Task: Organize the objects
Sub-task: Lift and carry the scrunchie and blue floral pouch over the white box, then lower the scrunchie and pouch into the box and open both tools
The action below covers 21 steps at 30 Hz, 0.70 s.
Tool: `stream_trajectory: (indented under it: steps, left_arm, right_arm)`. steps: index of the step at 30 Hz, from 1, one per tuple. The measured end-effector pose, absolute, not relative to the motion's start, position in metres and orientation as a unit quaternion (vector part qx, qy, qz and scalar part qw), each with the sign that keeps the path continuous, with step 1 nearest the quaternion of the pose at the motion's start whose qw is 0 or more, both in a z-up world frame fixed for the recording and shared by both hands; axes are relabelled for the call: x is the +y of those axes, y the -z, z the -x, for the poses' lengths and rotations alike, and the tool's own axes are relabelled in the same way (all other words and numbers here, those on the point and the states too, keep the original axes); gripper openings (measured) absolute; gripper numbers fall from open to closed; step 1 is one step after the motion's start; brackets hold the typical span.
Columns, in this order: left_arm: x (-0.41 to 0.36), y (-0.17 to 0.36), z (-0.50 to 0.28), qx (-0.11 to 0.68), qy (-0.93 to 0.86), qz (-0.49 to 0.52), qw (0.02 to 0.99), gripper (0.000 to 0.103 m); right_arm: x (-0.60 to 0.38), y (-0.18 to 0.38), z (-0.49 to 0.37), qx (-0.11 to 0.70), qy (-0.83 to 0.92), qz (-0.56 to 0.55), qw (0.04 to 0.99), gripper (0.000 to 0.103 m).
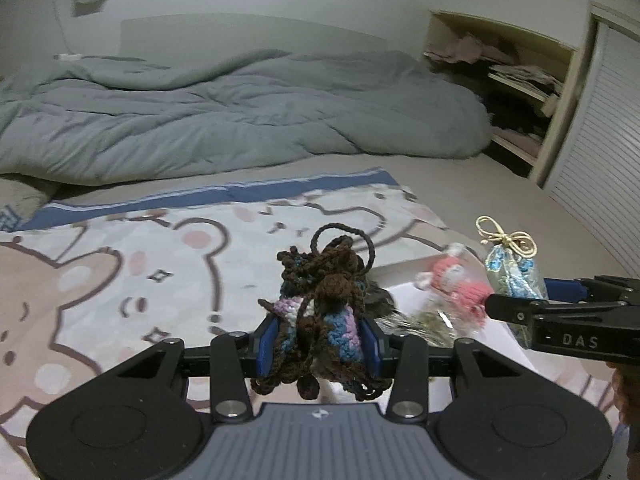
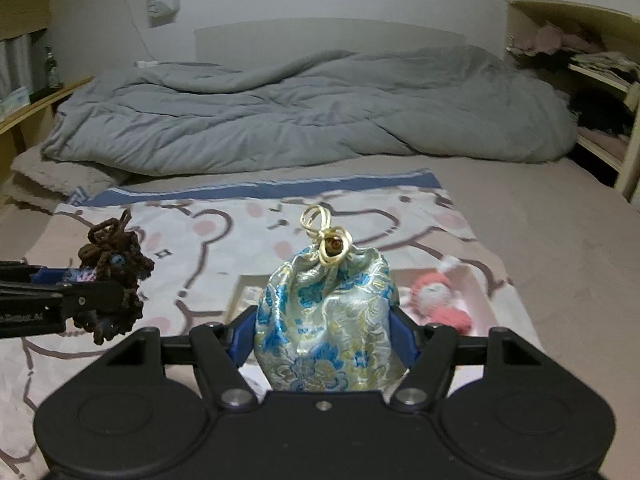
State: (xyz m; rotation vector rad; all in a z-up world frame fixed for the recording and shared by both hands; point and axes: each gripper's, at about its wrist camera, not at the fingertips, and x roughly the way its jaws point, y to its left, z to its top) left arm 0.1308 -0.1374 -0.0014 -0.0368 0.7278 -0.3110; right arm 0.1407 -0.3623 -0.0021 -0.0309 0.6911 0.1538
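Note:
My left gripper [image 1: 318, 344] is shut on a brown crocheted pouch [image 1: 320, 300] with blue, pink and white patches, held above a bear-print blanket [image 1: 120, 280]. The same pouch [image 2: 112, 276] shows at the left of the right wrist view. My right gripper [image 2: 326, 336] is shut on a brocade drawstring bag [image 2: 328, 320], silver with blue and gold flowers and a gold cord bow on top. That bag [image 1: 512, 272] also appears at the right of the left wrist view. A pink knitted doll [image 2: 440, 300] lies in a shallow white box [image 2: 478, 292] beyond the bag.
A rumpled grey duvet [image 2: 300, 120] covers the far half of the bed. Open shelves with folded clothes [image 1: 520, 92] stand at the right, beside a slatted door [image 1: 600, 140]. A wooden ledge [image 2: 32, 108] with small items runs along the left.

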Motion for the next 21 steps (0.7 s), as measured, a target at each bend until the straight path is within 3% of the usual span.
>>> stream_trajectory:
  steps: [21]
  left_arm:
    - [-0.229, 0.06, -0.129, 0.411, 0.284, -0.018, 0.866, 0.044]
  right_arm:
    - [-0.446, 0.06, -0.142, 0.428, -0.005, 0.028, 0.903, 0.068]
